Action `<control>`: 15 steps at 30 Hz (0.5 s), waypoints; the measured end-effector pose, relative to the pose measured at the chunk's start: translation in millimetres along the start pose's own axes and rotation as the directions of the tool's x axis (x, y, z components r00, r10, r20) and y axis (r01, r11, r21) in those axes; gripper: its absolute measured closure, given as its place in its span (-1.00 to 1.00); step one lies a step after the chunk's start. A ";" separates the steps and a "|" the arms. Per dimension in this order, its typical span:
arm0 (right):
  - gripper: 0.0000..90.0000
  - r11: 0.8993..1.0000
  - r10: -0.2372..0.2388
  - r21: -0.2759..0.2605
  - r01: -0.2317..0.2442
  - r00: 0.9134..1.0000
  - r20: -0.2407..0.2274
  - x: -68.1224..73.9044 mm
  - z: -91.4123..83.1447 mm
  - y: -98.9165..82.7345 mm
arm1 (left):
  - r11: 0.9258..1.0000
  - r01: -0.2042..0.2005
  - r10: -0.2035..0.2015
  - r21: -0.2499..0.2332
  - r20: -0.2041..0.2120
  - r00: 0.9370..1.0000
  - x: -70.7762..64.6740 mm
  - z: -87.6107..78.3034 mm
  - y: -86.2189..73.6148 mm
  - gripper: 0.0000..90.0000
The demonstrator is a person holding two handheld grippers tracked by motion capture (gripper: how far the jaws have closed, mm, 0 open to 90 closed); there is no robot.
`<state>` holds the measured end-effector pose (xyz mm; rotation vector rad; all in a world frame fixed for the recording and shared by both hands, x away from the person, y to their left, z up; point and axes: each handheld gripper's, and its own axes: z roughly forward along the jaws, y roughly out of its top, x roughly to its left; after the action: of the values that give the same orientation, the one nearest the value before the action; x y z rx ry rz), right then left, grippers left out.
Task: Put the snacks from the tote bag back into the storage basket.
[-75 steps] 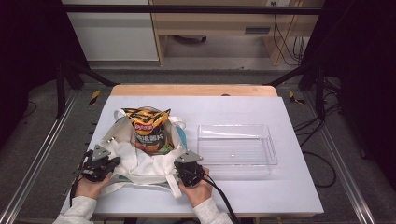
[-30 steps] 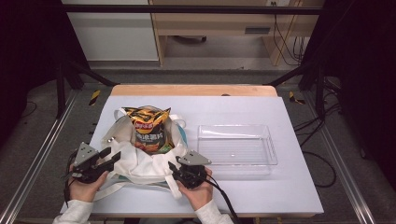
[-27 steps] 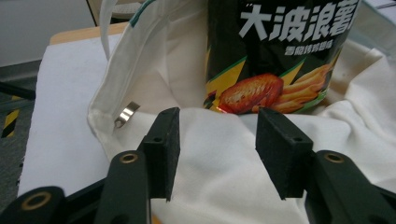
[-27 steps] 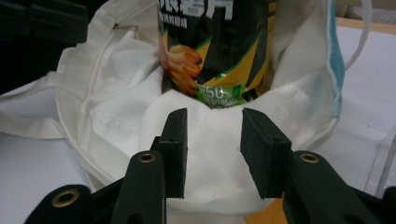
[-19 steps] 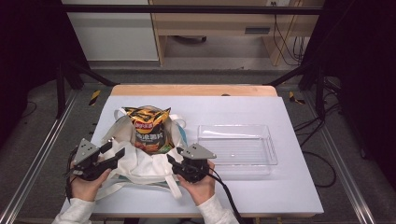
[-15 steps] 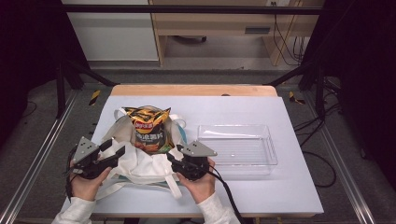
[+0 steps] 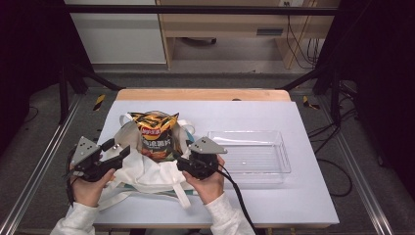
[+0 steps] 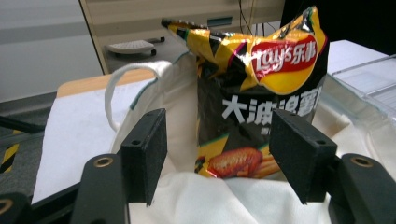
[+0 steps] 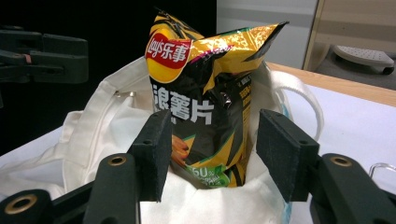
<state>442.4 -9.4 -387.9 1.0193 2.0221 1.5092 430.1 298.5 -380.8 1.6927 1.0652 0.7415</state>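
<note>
A chip bag [image 7: 155, 135] stands upright in the mouth of a white tote bag [image 7: 147, 169] on the worktop [image 7: 274, 196], left of an empty clear tray [image 7: 254, 156]; the cloth seems pushed down to expose it. The left gripper [image 7: 117, 149] and right gripper [image 7: 178, 161] flank it, jaws open and empty, just widened. Earlier they sat lower, against the cloth.

One chip bag [image 7: 155, 134], one tote bag [image 7: 142, 171], one clear tray [image 7: 254, 156].
</note>
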 end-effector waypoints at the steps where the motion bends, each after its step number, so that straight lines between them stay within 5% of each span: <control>1: 0.02 1.000 -0.001 0.000 0.001 1.000 0.005 -0.1 1.8 1.8 | 1.000 0.000 0.000 0.000 0.002 1.000 0.3 0.7 1.2 -0.18; 15: -0.02 1.000 0.004 0.023 -0.004 1.000 0.004 2.9 22.6 3.6 | 1.000 0.002 -0.002 -0.016 0.007 1.000 -5.0 24.4 21.2 -0.17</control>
<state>457.5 7.7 -391.6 1.0349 2.0398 1.4877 455.3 280.9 -369.3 1.6791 1.0537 0.7405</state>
